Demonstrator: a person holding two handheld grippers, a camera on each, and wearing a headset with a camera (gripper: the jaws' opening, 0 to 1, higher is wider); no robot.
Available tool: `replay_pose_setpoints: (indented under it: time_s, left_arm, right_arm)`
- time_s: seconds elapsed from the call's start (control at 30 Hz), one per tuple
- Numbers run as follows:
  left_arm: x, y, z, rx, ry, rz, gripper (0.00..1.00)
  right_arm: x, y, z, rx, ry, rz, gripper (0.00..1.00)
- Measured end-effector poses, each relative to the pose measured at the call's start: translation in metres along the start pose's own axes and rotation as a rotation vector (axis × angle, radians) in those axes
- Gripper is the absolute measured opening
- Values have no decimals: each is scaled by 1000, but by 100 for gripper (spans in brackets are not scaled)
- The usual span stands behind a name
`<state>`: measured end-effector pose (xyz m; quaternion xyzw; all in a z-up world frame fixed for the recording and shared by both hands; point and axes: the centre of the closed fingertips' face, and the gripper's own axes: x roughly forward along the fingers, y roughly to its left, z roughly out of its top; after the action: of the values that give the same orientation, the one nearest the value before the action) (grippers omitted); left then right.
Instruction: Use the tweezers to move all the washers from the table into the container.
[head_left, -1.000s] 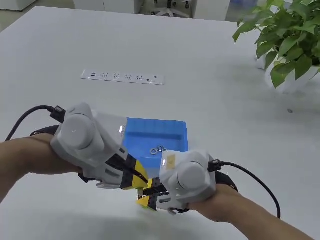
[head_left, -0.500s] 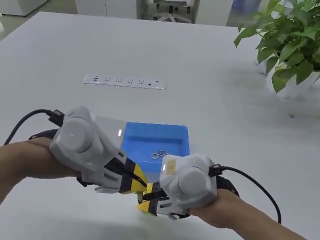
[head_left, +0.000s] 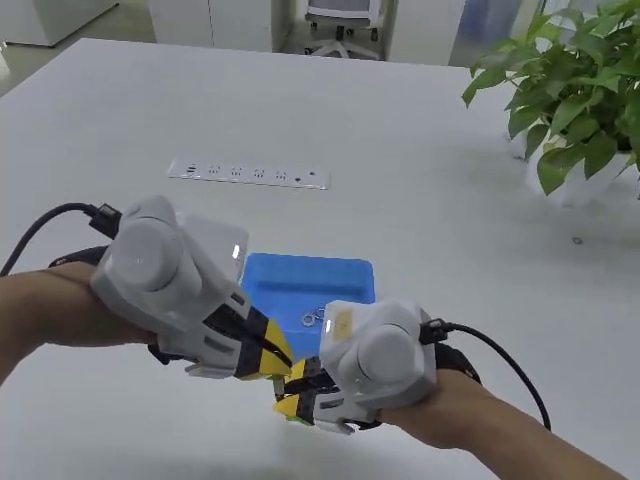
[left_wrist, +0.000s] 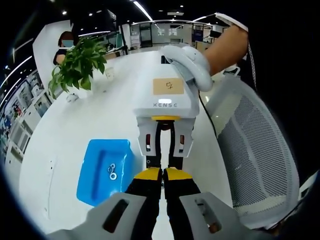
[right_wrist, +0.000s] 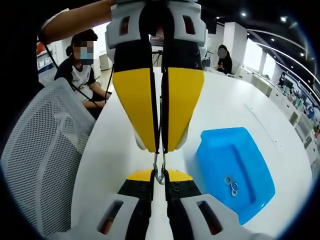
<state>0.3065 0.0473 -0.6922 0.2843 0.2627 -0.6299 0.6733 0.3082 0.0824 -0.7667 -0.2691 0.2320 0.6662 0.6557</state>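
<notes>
Washers (right_wrist: 231, 185) lie on floor of blue container (right_wrist: 220, 145). Tweezers (right_wrist: 160, 150), thin metal, run betw. both grippers just beside container. L gripper (right_wrist: 160, 142) has jaws nipped tight on them; R gripper (right_wrist: 159, 176) has jaws closed on their tip. Grippers meet nose to nose. Plant (head_left: 570, 90) & power strip (head_left: 248, 174) sit well apart on table (head_left: 420, 200).

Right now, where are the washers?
In the head view, the washers lie together inside the blue container, about midway along its edge closest to the person.
</notes>
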Motion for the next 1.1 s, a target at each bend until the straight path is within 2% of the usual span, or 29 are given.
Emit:
replay_pose_setpoints:
  time_s: [0.3,0.73,1.1]
  left_arm:
    - [-12,6,13,24,-1,21,5]
    - [-26,28,23,57,3,45,5]
    - [-31,53,26,69,-2,67,5]
  right_arm:
    - [-9,-11,12,-29,-5,-20,10]
    - [-18,-36,28,-47,-21,-53,10]
    - [-20,-63,34,-48,-32,-83,10]
